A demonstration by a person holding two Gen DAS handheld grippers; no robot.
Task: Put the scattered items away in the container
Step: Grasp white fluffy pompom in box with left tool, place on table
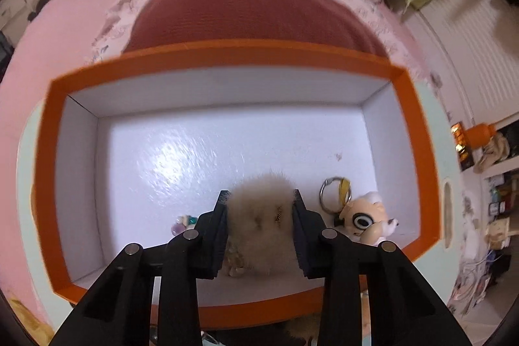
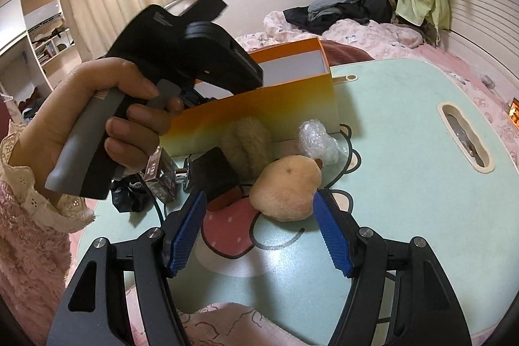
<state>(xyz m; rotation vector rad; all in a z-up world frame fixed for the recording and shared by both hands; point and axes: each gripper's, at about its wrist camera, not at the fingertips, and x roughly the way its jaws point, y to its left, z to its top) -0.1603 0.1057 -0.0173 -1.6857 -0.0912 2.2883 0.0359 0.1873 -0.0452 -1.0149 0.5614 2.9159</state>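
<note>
Left tongs [image 1: 261,206]: clamped on fluffy pompom [image 1: 259,216], over orange box [image 1: 227,54] for dropping in.
Right tongs [image 2: 259,226]: agape, empty, near peach plush [image 2: 285,190] on tabletop [image 2: 389,184].

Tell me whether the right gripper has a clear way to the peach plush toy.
Probably yes. The right gripper is open, and the plush toy lies on the table just ahead, near its right finger, with nothing between them.
</note>
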